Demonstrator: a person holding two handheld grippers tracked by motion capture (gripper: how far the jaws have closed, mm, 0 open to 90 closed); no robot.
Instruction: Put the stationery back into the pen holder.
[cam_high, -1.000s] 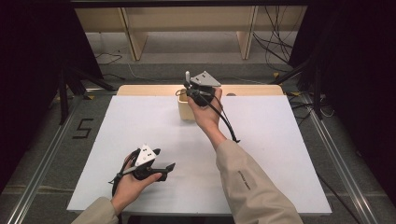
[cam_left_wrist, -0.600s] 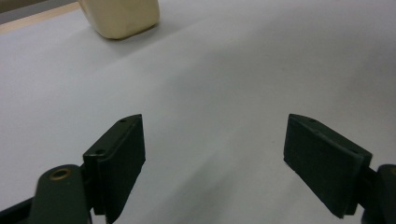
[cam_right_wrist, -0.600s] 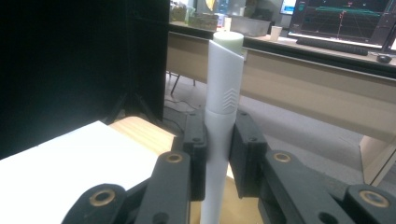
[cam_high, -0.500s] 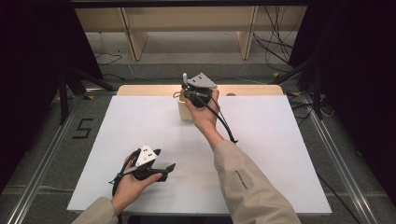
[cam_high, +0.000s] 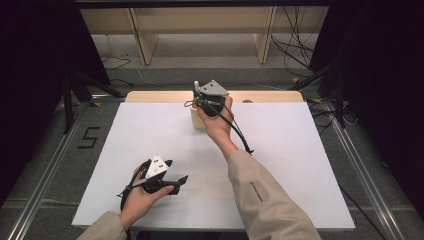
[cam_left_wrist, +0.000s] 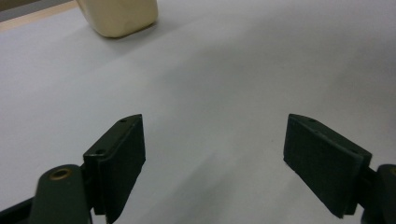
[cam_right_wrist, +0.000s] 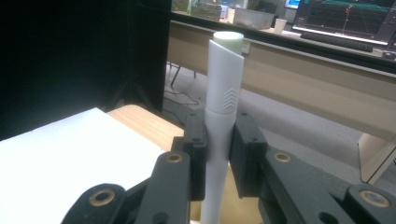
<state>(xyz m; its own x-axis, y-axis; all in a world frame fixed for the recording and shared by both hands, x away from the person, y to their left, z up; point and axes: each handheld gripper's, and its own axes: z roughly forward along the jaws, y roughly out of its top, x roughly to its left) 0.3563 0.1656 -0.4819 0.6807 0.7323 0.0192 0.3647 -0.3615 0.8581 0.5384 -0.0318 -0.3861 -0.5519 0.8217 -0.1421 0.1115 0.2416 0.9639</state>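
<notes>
My right gripper (cam_right_wrist: 218, 140) is shut on a white tube (cam_right_wrist: 225, 88) that stands upright between its pads, its rounded top well above the jaws. In the high view this gripper (cam_high: 199, 94) hovers at the far middle of the table, right above a cream block (cam_high: 196, 121), with the tube's tip (cam_high: 196, 84) poking up. My left gripper (cam_high: 176, 171) rests near the front left of the white sheet, open and empty. Its two pads stand wide apart in the left gripper view (cam_left_wrist: 215, 154), and the cream block (cam_left_wrist: 119, 16) lies far ahead of them.
A white sheet (cam_high: 280, 150) covers the table, with a strip of bare wood (cam_high: 270, 95) along its far edge. Beyond it stand a wooden shelf frame (cam_high: 200, 20) and loose cables on the floor (cam_high: 295, 50). Dark stands flank both sides.
The right gripper has edged slightly to the left with the tube still in its jaws. The left gripper has kept still.
</notes>
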